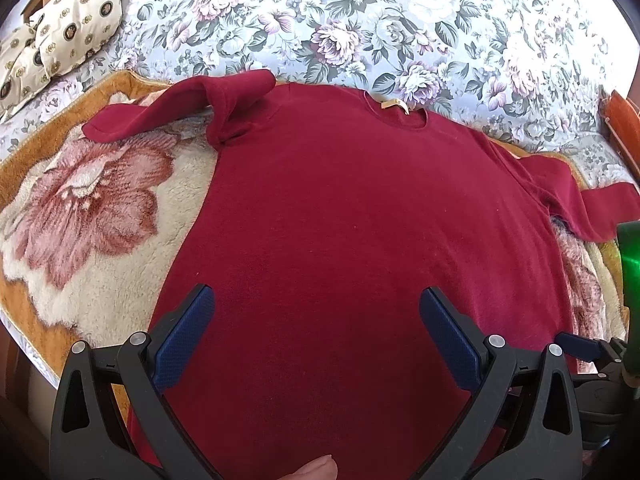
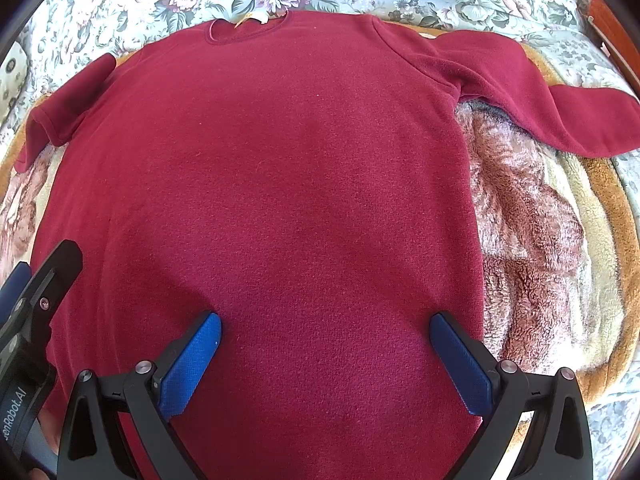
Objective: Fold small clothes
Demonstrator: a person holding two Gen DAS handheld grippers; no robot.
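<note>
dark red sweater [image 1: 340, 220] lies flat, sleeves out; both grippers' jaws wide open, empty.

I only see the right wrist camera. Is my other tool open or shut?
Observer: Open. The left tool has its blue pads wide apart above the dark red knitted sweater.
Operator: What's the sleeve on the left side doing?
Observer: That sleeve kinks near the shoulder, and its end lies on the fluffy flower-patterned blanket.
Operator: Is anything past it?
Observer: Cream pillows with round gold-and-black medallions lie on the floral bedspread.
</note>
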